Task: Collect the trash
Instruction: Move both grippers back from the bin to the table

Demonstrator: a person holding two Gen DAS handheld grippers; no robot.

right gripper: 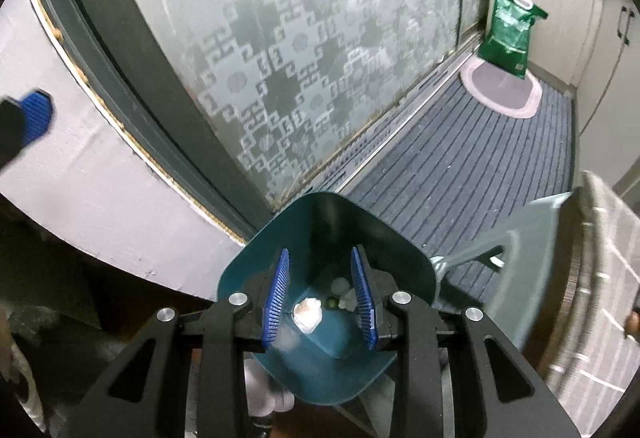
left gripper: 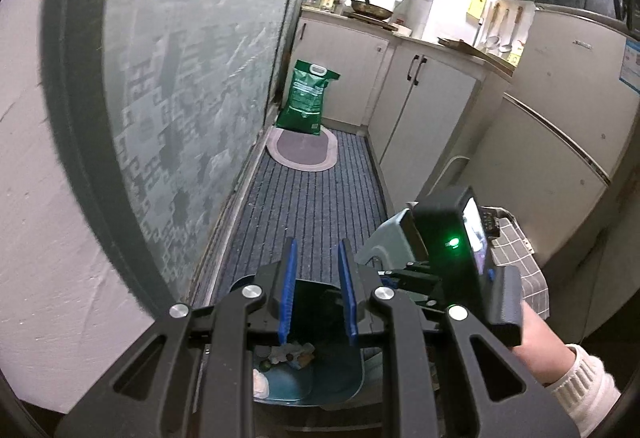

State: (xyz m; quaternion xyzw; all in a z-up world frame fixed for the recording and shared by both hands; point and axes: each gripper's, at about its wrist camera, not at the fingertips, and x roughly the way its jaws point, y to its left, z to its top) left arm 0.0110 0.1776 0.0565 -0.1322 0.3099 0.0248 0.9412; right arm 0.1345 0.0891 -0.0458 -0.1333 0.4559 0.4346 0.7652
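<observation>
A teal dustpan (right gripper: 320, 222) sits tipped below both grippers, by the foot of the sliding door. Crumpled white paper (right gripper: 308, 314) and small scraps lie in its deep end. My right gripper (right gripper: 320, 250) hovers over the pan, pointing steeply down, its blue pads narrowly apart with only the pan's inside showing between them. My left gripper (left gripper: 317, 244) is higher and to the left, its pads also narrowly apart with nothing between them. Beneath it I see the dustpan (left gripper: 336, 378) and the white paper (left gripper: 260, 384). One of the left fingertips (right gripper: 34, 114) shows at the right wrist view's left edge.
A frosted patterned glass door (right gripper: 300, 58) runs along the left. A striped runner (left gripper: 312, 206) leads to an oval mat (left gripper: 304, 154) and a green sack (left gripper: 308, 98). Cabinets (left gripper: 420, 110) and a fridge (left gripper: 560, 98) line the right. A grey-blue stool (right gripper: 500, 234) stands close by.
</observation>
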